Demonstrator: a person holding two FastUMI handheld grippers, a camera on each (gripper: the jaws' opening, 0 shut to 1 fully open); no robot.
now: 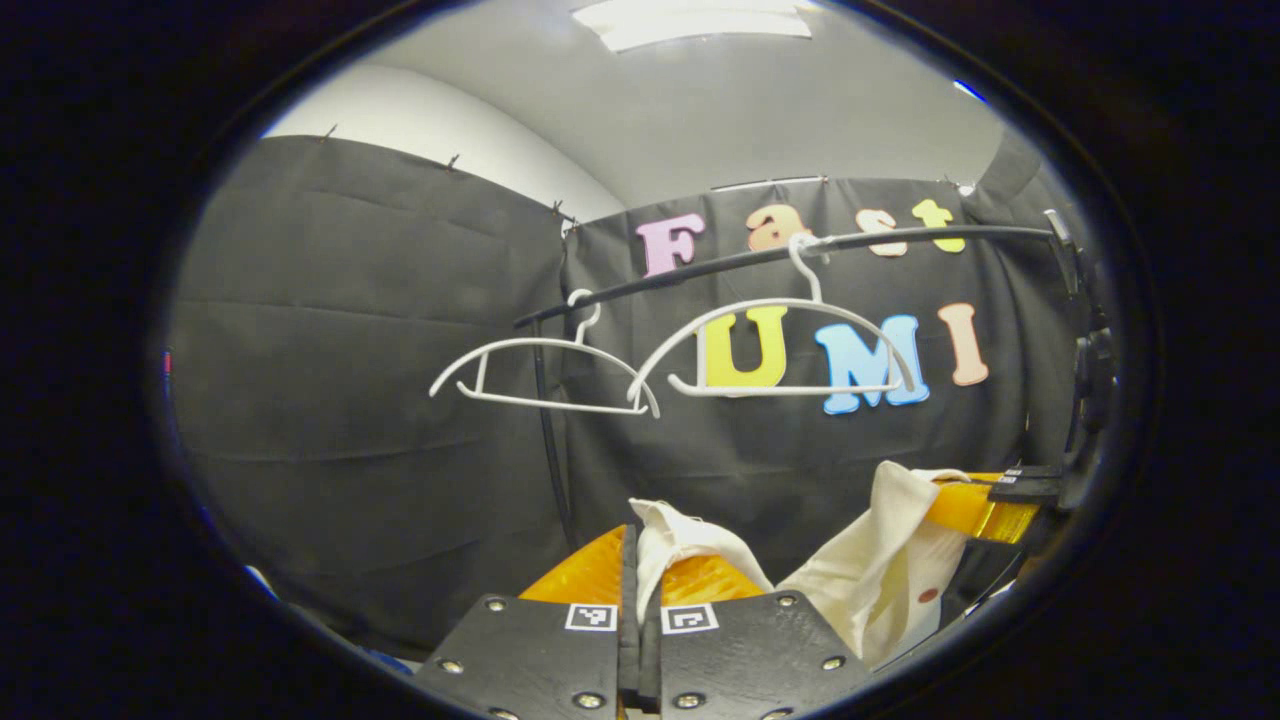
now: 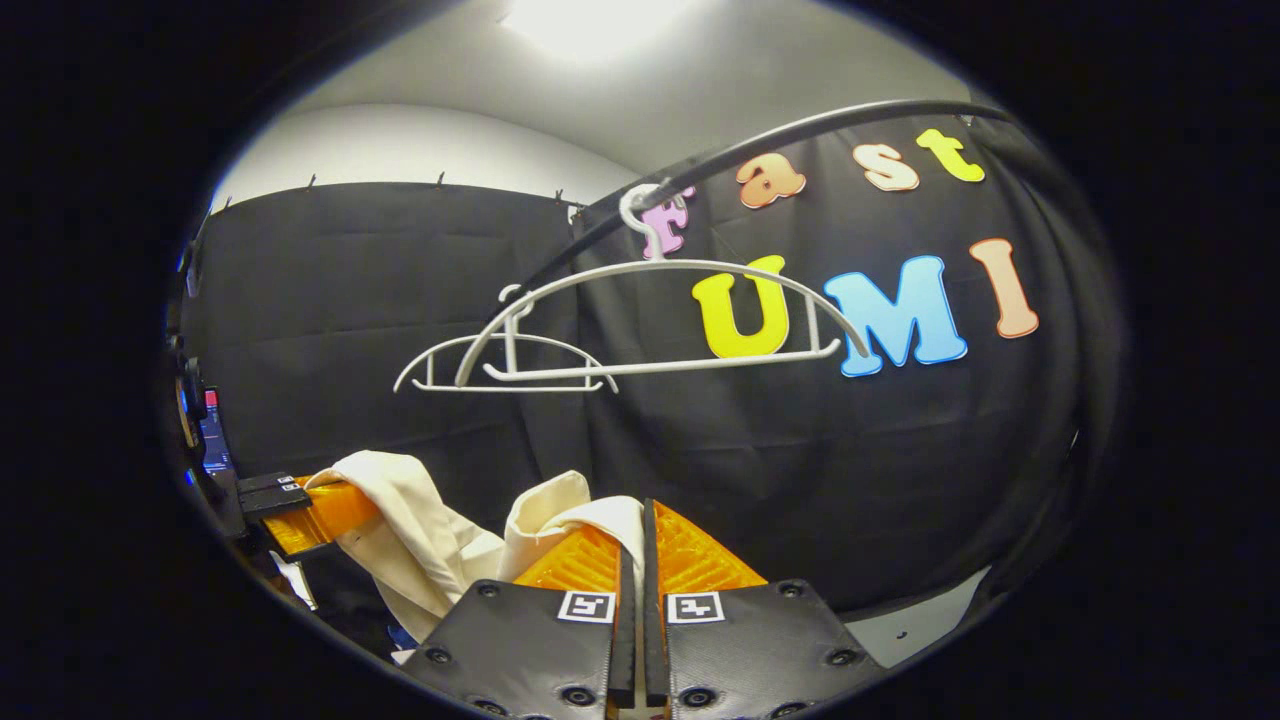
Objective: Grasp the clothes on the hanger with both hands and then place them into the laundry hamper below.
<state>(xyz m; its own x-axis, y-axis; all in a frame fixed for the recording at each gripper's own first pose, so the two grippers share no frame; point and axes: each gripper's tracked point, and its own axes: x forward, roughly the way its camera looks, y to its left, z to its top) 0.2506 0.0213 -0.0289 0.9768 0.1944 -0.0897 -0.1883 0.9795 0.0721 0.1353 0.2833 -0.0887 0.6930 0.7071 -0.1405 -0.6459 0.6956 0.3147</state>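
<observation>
Garment [image 1: 880, 560] clamped in both tongs, left [image 1: 638, 560] and right [image 2: 632, 550], hanging at six o'clock below bare hangers [image 1: 790, 345]; lowering evenly, releasing together over hamper.

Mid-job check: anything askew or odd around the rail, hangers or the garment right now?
Nothing stands out. Both white hangers hang bare on the rail, as expected once the cream garment is off. The left gripper and right gripper each pinch the cloth, which sags between them. The hamper's position cannot be judged.
</observation>
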